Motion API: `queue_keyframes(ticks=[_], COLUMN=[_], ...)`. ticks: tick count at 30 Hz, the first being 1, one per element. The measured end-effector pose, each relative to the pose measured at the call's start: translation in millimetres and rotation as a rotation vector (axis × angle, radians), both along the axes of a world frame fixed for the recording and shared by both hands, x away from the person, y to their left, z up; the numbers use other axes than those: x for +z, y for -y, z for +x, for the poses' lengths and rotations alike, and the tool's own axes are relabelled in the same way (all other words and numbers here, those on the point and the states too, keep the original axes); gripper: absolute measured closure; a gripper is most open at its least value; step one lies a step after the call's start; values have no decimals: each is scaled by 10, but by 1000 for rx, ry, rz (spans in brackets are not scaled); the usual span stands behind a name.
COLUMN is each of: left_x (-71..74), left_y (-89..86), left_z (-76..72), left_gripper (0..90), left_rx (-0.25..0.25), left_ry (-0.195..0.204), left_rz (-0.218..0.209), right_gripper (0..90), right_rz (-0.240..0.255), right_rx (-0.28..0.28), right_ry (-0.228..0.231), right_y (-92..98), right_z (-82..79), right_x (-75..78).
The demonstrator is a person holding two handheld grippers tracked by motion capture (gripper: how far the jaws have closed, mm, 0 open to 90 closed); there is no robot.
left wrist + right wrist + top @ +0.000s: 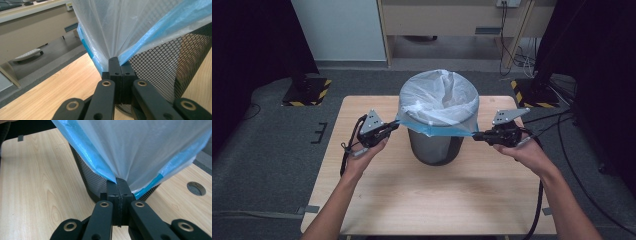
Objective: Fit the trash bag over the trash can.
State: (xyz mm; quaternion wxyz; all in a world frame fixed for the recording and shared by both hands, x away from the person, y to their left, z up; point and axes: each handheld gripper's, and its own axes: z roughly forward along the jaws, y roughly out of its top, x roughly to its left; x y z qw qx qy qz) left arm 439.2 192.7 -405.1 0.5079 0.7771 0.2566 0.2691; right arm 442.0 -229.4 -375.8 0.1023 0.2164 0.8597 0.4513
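A: A translucent white bin liner [439,97] with a blue hem [439,129] sits draped over the rim of a dark wire-mesh wastebasket [435,147], which stands upright at the middle of a pale wood-grain table [377,200]. The blue edge is stretched flat across the near side of the basket, pulled out to both sides.

B: And who holds it?

A: Both. The left gripper [393,127] is clamped tight on the hem at the basket's left flank, the right gripper [478,135] likewise at its right. In the left gripper view the black jaws meet with thin film bunched between them [117,58]; the right gripper view shows the same pinch [119,180].

B: What does the coming move turn on?

A: The hem lies as a line running left to right between the two claws, across the basket's upright axis, and it sits below the rim, against the mesh wall. Each hand is equally near its own side. Judging from that, the liner is being drawn down over the outside, so the pull should be downward and even.

B: Materials?

A: Thin, crinkled, slippery plastic that could tear or slide out; the mesh [162,65] is a stiff diamond-pattern cylinder, slightly tapered. Behind the table lies grey carpet [262,150], with hazard-striped bases [307,92] at either side
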Motion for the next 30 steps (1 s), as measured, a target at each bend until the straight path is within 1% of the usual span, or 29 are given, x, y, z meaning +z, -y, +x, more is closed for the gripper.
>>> queue_keyframes(ticks=[5, 10, 12, 14, 15, 16, 17, 18, 22, 23, 24, 25, 26, 27, 28, 29, 30], left_x=[-57, -75, -87, -92, -99, -99, -104, -112, -129, -135, -143, -154, -154, -160, -164, -168, -172], left_y=[2, 21, 29, 32, 34, 34, 39, 44, 40, 42, 48, 54, 54, 58, 62, 65, 69], left_z=[24, 34, 44, 49, 41, 41, 61, 66, 94, 80, 104, 95, 95, 117, 122, 110, 113], left_gripper=[900, 899, 900, 900, 900, 900, 900, 900, 899, 899, 900, 900, 900, 900, 899, 899, 899], left_rx=[6, 7, 9, 12, 25, 25, 14, 18, 28, 42, 28, 43, 43, 30, 31, 45, 45], left_ry=[-12, -19, -22, -24, -42, -42, -30, -31, -46, -65, -50, -72, -72, -60, -64, -78, -79], left_rz=[2, 0, 6, 2, 11, 11, 11, 7, 8, 9, 11, 12, 12, 12, 7, 5, 6], right_gripper=[900, 900, 900, 900, 900, 900, 900, 900, 900, 900, 900, 900, 900, 900, 900, 900, 900], right_rz=[2, 7, -6, -8, -16, -16, -14, -14, -23, -26, -26, -29, -29, -30, -27, -26, -26], right_rx=[-14, -26, -27, -29, -32, -32, -33, -33, -39, -39, -44, -46, -46, -47, -47, -52, -52], right_ry=[-4, -10, -11, -14, -13, -13, -15, -15, -18, -17, -22, -26, -26, -27, -30, -33, -33], right_y=[37, 46, 43, 42, 45, 45, 46, 46, 56, 60, 64, 69, 69, 71, 74, 78, 78], right_z=[7, 22, 33, 34, 38, 38, 42, 42, 52, 53, 53, 52, 52, 54, 57, 61, 61], right_x=[-37, -64, -80, -83, -90, -90, -95, -95, -113, -120, -132, -138, -138, -149, -162, -183, -183])
